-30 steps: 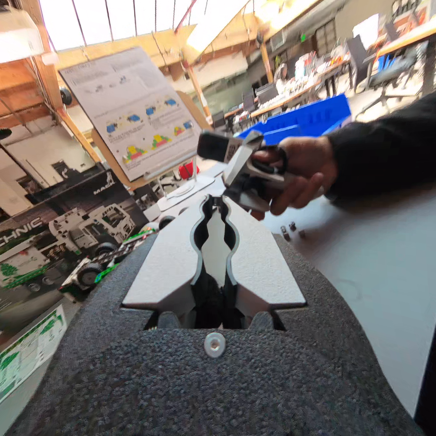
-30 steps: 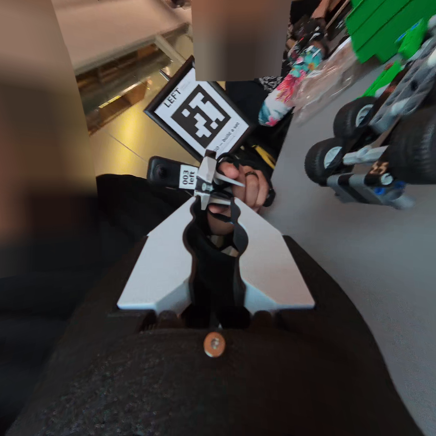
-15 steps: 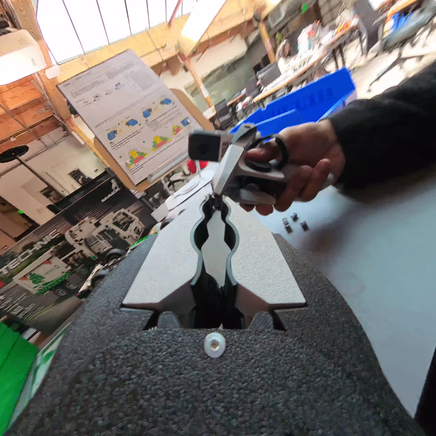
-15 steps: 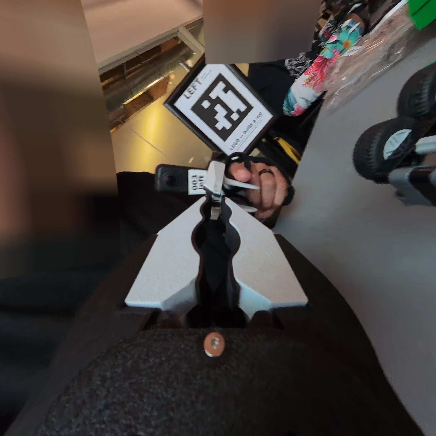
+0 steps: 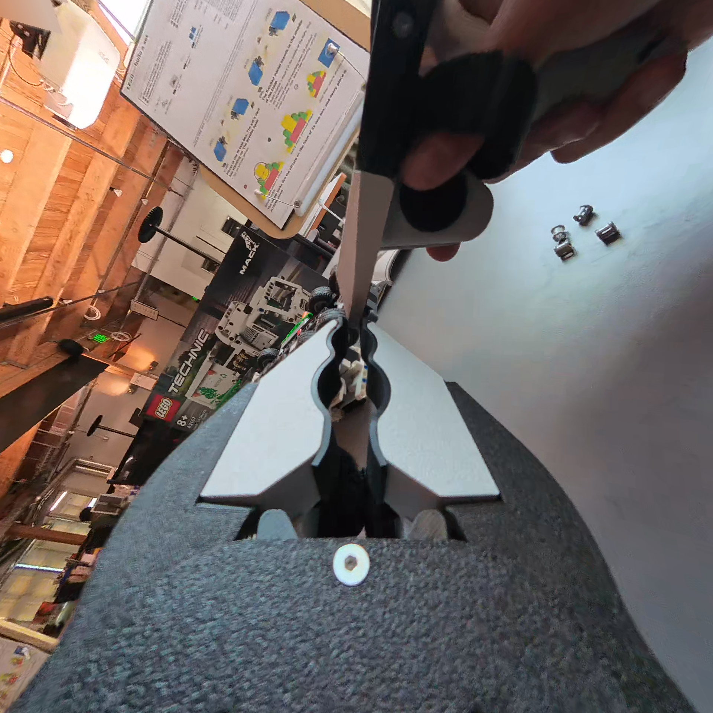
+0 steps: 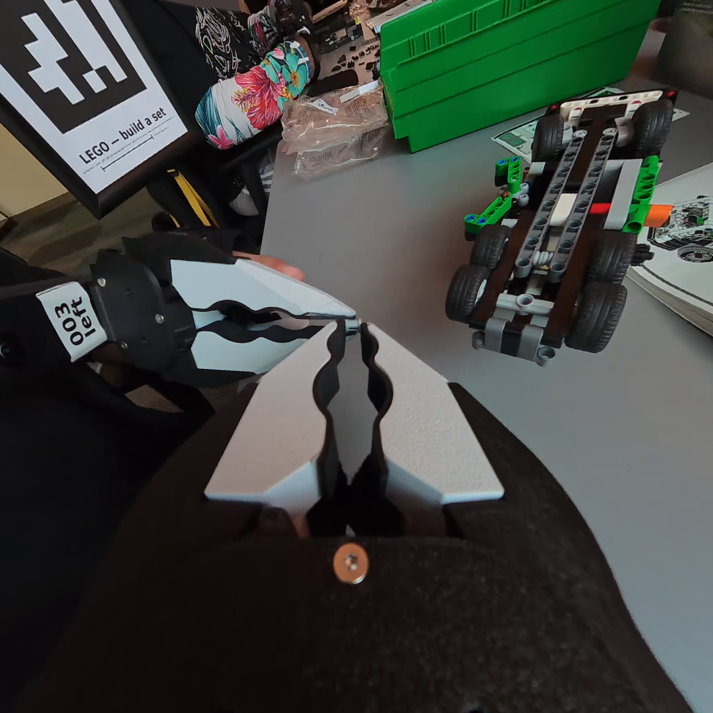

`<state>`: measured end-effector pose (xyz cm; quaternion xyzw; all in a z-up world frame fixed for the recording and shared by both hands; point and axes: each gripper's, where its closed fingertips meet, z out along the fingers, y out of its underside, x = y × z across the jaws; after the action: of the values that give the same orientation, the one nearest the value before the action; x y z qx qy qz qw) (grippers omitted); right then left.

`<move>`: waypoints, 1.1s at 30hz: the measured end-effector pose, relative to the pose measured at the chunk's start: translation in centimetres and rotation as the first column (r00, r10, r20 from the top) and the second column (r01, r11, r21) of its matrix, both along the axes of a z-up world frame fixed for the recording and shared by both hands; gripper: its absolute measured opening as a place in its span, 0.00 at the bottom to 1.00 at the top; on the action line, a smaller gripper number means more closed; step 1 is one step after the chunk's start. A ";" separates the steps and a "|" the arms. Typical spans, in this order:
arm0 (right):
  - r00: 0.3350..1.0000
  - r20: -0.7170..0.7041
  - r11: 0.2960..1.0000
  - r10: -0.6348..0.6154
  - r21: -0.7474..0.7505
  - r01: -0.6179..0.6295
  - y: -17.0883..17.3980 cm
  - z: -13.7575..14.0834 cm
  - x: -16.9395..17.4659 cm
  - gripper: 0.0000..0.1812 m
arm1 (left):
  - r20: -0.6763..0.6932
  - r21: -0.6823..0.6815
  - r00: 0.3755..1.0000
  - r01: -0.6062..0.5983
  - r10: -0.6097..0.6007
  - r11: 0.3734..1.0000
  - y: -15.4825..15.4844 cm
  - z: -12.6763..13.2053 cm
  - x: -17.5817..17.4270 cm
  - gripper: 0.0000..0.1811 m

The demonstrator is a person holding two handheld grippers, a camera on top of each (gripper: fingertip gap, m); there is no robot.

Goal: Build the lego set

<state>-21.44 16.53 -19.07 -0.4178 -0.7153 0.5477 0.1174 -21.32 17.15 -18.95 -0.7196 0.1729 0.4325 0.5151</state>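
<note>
The right gripper stands with its jaws a narrow gap apart, and a small grey pin sits between its tips; whether the pads actually press on the pin I cannot tell. The left gripper comes in from the side with its tips nearly together, touching or pinching the same pin, so the piece looks to be mid-handover or being reseated between the two tools, above the table. In the left wrist view one finger of the right gripper crosses the tips of the left one at a steep angle, and the pin itself is too hidden there to make out. The chassis, wheels up, lies well apart to the right, near a green bin and a booklet; three more pins lie loose on the table. The main risk, as I judge it, is the pin slipping: it is tiny and round, and if one gripper lets go before the other has closed on it, it will drop and roll, perhaps off the near edge. A skewed pinch could also squirt it sideways, since the two tools meet at an angle. If both squeeze hard the tips may collide and twist the pin out of line, making it awkward to push into a chassis hole afterwards.
</note>
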 end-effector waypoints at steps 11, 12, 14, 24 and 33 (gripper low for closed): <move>0.988 0.025 0.941 0.154 -0.308 -0.139 0.0 2.1 0.6 0.12 | 0.530 0.349 0.765 0.195 -0.365 0.917 -0.9 1.8 0.6 0.02; 0.978 0.029 0.905 0.209 -0.384 -0.182 -0.4 2.7 1.1 0.10 | 0.556 0.434 0.697 0.221 -0.453 0.873 -1.3 2.9 1.0 0.02; 0.963 -0.006 0.846 0.268 -0.477 -0.238 -0.5 3.9 1.7 0.10 | 0.588 0.586 0.522 0.251 -0.618 0.770 -2.2 4.9 1.8 0.02; 0.909 -0.042 0.623 0.414 -0.715 -0.317 -2.6 6.1 3.4 0.10 | 0.497 0.621 0.520 0.346 -0.695 0.703 -2.5 5.9 3.6 0.02; 0.888 0.025 0.577 0.460 -0.769 -0.277 -2.3 5.3 3.4 0.04 | 0.381 0.465 0.741 0.363 -0.553 0.807 -2.1 4.9 3.6 0.02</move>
<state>-18.06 14.19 -13.74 -0.3277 -0.5061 0.7535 -0.2621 -17.76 15.05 -14.01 -0.6322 0.1259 0.1121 0.7563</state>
